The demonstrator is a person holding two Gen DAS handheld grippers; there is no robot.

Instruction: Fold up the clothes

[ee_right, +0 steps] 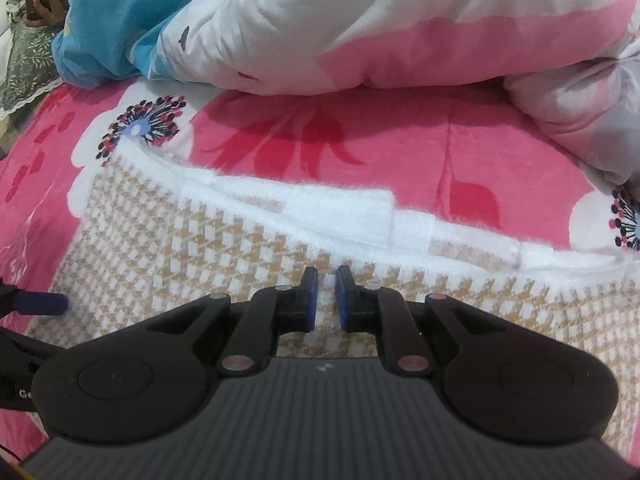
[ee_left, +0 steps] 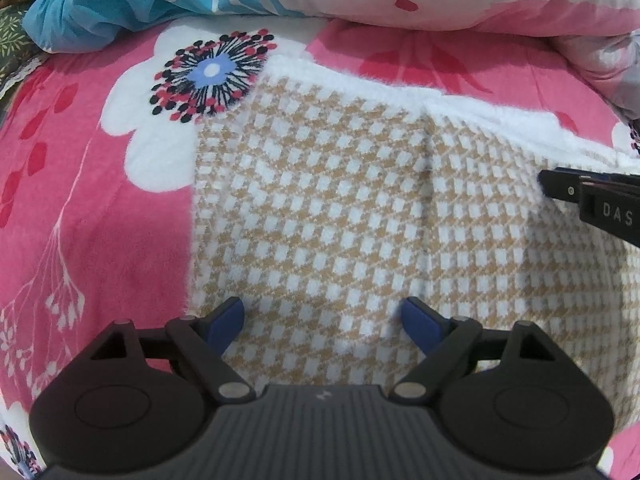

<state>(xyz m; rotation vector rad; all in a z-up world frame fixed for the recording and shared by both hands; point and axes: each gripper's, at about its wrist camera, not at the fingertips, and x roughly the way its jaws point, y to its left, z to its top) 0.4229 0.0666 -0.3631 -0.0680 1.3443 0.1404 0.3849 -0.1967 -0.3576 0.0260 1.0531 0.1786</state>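
Lying flat on the bed (ee_right: 400, 152), the garment (ee_left: 340, 208) sits under both tongs, the left tongs (ee_left: 322, 324) spread wide and empty, the right tongs (ee_right: 326, 300) nearly closed on nothing, probably poised to pinch for a fold.

garment (ee_left: 340, 208) on bedspread (ee_left: 100, 220), quilt (ee_right: 380, 32) behind

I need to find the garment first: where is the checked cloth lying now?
In both views the checked cloth lies flat on the pink flowered blanket, in front of the bundled quilt.
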